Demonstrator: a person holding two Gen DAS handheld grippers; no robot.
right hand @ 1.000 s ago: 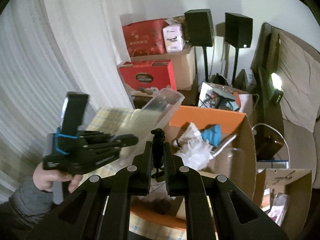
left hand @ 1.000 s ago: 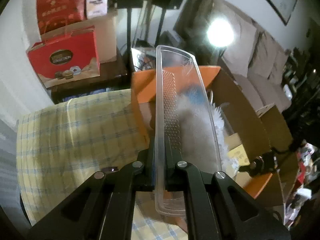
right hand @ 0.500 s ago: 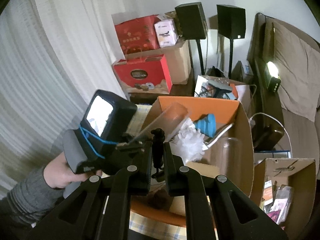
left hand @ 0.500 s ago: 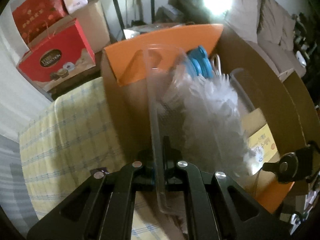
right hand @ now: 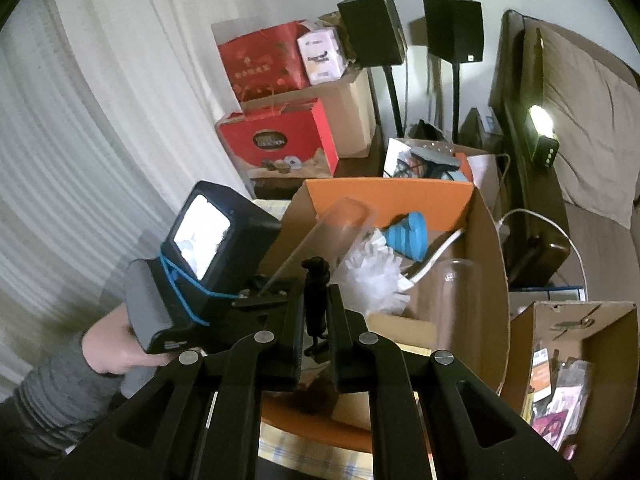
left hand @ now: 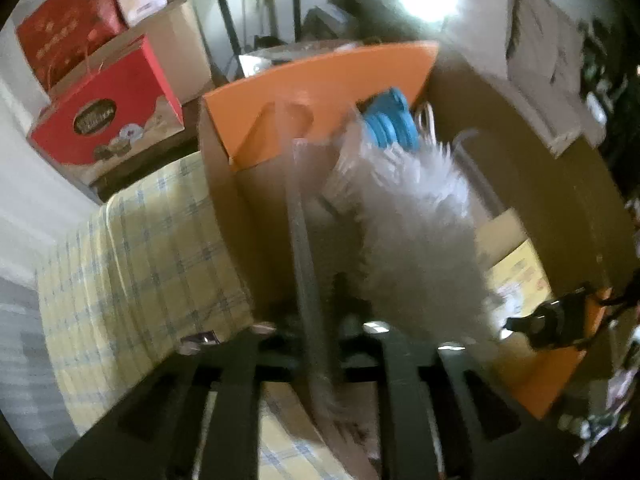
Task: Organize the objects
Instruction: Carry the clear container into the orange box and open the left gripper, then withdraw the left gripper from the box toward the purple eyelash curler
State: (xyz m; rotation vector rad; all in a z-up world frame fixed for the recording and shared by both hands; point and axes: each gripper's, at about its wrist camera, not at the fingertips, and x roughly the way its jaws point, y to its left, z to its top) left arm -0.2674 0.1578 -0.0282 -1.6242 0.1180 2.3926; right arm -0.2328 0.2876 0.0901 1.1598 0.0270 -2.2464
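Observation:
My left gripper (left hand: 320, 336) is shut on a long clear plastic cover (left hand: 304, 240), tilted down into the open cardboard box (left hand: 320, 76) with orange flaps. The cover also shows in the right wrist view (right hand: 332, 224), with the left gripper body (right hand: 208, 272) at the box's left wall. Inside the box lie a white fluffy brush (left hand: 416, 232) with a blue handle (left hand: 390, 120). My right gripper (right hand: 316, 304) is shut on a small black tripod-like object (right hand: 316, 292), held above the box's near edge; this object also appears in the left view (left hand: 556, 324).
The box (right hand: 492, 240) stands on a yellow checked cloth (left hand: 140, 248). Red gift boxes (right hand: 280, 148) and black speakers (right hand: 372, 28) stand behind. A second cardboard box (right hand: 580, 360) with packets is at the right. A clear jar (right hand: 456, 280) stands inside the main box.
My left gripper has moved forward and lowered the clear cover from above the box down into it beside the brush. The right gripper has held its place with the black object.

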